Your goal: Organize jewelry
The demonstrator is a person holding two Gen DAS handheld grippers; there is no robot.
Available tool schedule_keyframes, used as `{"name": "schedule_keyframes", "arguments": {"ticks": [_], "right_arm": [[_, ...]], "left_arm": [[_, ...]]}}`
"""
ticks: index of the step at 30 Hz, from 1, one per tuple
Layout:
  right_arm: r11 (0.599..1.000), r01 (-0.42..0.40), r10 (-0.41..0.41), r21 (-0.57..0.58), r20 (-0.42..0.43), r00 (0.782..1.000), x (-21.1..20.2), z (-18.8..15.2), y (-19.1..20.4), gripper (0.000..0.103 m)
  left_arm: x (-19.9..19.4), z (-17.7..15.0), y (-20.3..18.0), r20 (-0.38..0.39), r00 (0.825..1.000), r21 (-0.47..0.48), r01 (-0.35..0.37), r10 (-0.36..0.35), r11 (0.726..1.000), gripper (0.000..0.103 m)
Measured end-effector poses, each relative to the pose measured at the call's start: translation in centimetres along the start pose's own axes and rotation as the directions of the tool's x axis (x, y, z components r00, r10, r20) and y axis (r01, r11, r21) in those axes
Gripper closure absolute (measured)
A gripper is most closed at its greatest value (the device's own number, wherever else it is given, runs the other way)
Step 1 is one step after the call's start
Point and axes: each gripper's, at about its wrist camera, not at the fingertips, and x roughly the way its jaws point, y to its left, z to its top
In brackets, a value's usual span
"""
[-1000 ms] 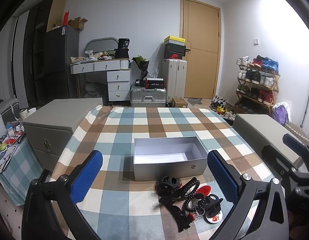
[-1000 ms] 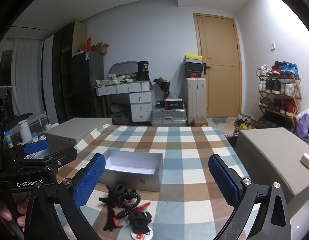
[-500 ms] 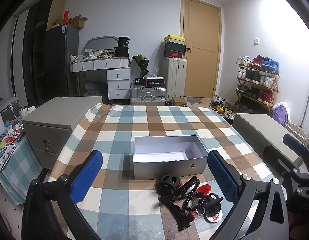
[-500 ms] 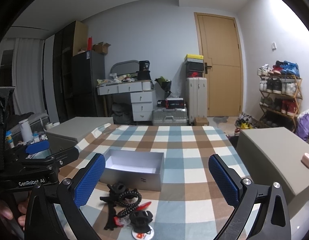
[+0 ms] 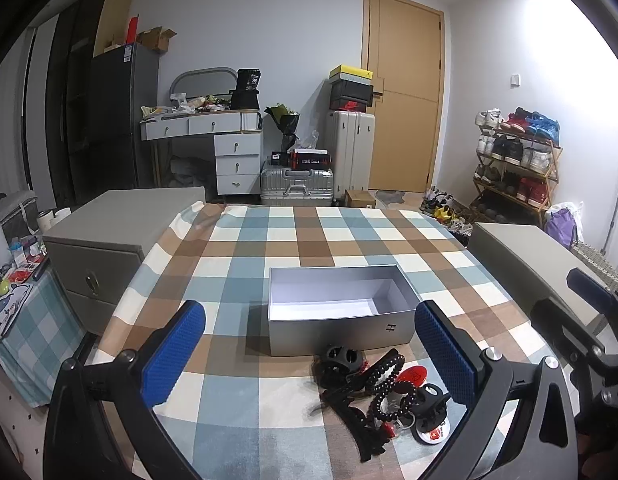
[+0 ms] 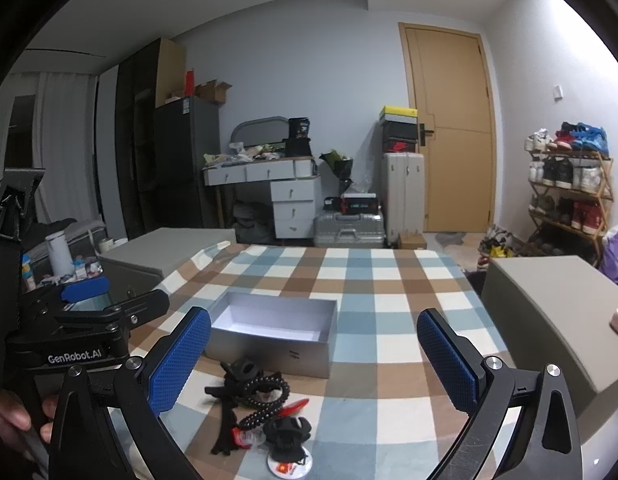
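A heap of jewelry — a black bead bracelet, dark clips, a red piece and a round badge — lies on the checked tabletop just in front of an open grey box, whose white interior holds nothing visible. The left gripper hovers above the near edge, jaws spread wide and holding nothing. The right gripper hangs beside it, jaws equally wide and unladen, the heap lying between its blue pads.
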Motion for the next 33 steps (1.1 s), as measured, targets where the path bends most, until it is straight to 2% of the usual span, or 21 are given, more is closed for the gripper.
{"name": "schedule_keyframes", "arguments": {"ticks": [7,11,16,21,26,31,33], "right_arm": [[0.997,-0.076,0.077,0.019,-0.058,0.995,1.3,-2.2,-0.5,0.000],[0.991,-0.123,0.128,0.050,-0.112,0.985,2.3,-4.0,-1.1,0.000],[0.982,-0.161,0.180,0.102,-0.217,0.959,4.2,-6.6,-1.7,0.000],[0.968,-0.201,0.235,0.147,-0.270,0.934,5.3,-8.3,-1.6,0.000],[0.960,-0.224,0.266,0.168,-0.293,0.918,6.0,-9.3,-1.6,0.006],[0.947,-0.241,0.300,0.211,-0.316,0.900,6.9,-9.8,-2.1,0.021],[0.939,-0.251,0.319,0.236,-0.321,0.892,7.2,-10.1,-2.3,0.031]], "left_arm": [[0.7,-0.7,0.3,-0.032,0.999,0.009,0.009,-0.008,1.000,0.001],[1.3,-1.4,0.8,-0.054,0.999,0.003,0.003,-0.003,1.000,0.001],[2.1,-2.3,1.2,-0.095,0.995,-0.006,-0.006,0.006,1.000,0.001],[2.9,-3.2,1.4,-0.128,0.992,-0.005,-0.004,0.004,1.000,0.001],[3.3,-3.9,1.7,-0.158,0.987,-0.015,0.003,-0.006,1.000,0.001],[3.2,-4.1,1.5,-0.155,0.988,-0.012,0.019,-0.021,1.000,0.001],[3.4,-4.2,1.4,-0.163,0.986,-0.006,0.025,-0.026,1.000,0.001]]}}
